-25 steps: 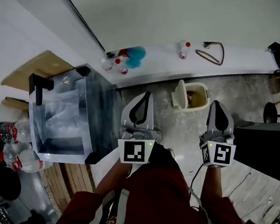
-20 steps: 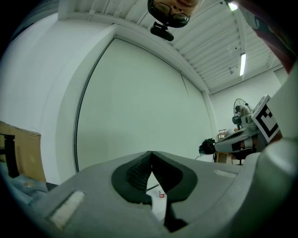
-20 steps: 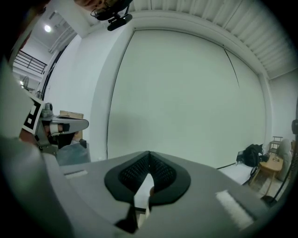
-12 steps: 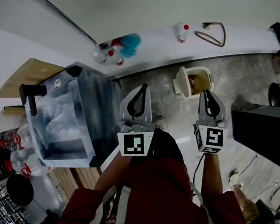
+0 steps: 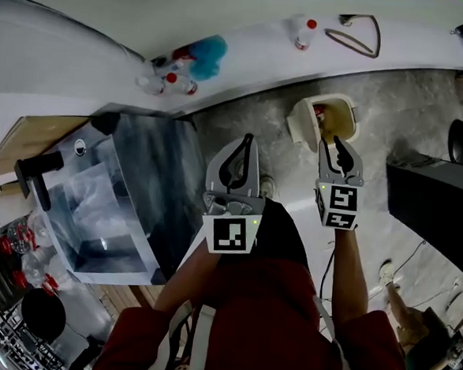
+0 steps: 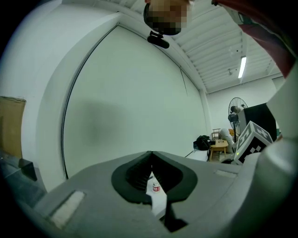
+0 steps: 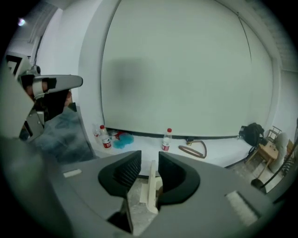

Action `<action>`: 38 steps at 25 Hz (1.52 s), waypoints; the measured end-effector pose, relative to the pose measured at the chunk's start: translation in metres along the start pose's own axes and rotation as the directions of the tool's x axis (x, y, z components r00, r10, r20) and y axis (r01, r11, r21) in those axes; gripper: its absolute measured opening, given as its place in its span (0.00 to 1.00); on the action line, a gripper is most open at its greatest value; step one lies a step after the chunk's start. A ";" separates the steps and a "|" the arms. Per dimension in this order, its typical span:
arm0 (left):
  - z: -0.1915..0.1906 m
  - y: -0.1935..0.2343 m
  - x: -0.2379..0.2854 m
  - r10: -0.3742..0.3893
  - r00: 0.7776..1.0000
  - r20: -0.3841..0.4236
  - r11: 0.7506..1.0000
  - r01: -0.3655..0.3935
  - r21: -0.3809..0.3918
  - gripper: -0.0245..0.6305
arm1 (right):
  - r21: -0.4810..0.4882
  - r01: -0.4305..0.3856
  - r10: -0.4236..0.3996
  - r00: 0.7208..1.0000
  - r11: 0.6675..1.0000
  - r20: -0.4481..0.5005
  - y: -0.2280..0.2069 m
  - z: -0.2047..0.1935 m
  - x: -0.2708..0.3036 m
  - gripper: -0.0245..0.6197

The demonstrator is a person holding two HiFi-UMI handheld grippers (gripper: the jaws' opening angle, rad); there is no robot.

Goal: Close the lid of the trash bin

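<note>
lid (image 5: 300, 132): upright on trash bin (image 5: 350, 117)'s left edge, edge-on ahead of right gripper (image 5: 331, 146)
right gripper: nearer the bin, jaws just opened wide, lid framed between, ungripped
left gripper (image 5: 240, 153): closed, empty, farther off

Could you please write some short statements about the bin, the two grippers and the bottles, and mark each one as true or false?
1. The trash bin has its lid standing open. True.
2. The right gripper is shut. False: its jaws stand apart, having just been opening. The lid's edge shows through the gap, untouched.
3. The left gripper has its jaws together and holds nothing. True.
4. The bottle on the white ledge has a blue cap. False: its cap is red.
</note>
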State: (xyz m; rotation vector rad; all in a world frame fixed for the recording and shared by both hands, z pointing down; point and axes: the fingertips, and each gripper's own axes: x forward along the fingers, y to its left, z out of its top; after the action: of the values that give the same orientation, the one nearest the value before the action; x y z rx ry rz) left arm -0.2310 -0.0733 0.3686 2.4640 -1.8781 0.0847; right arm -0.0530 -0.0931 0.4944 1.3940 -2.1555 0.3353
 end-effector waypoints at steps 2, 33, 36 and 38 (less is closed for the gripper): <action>-0.011 0.004 0.007 -0.013 1.000 -0.008 1.000 0.013 0.004 0.04 | 0.003 0.001 0.000 0.999 1.000 -0.038 0.002 -0.010 0.017 0.22; -0.110 -0.051 0.092 0.015 0.978 -0.207 0.999 -0.005 0.046 0.05 | -0.086 -0.096 0.073 0.969 0.992 -0.237 -0.057 -0.105 0.098 0.20; -0.117 -0.061 0.102 0.012 0.974 -0.226 0.999 -0.003 0.041 0.05 | -0.062 -0.106 0.089 0.969 0.992 -0.230 -0.073 -0.107 0.101 0.20; -0.122 -0.070 0.109 0.009 0.971 -0.237 0.999 0.001 0.041 0.05 | -0.089 -0.128 0.105 0.968 0.988 -0.227 -0.080 -0.108 0.103 0.20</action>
State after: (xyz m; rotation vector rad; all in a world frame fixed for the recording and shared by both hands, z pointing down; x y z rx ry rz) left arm -0.1368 -0.1518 0.4980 2.3516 -1.7967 0.4029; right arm 0.0194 -0.1539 0.6351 1.1195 -2.0438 0.3982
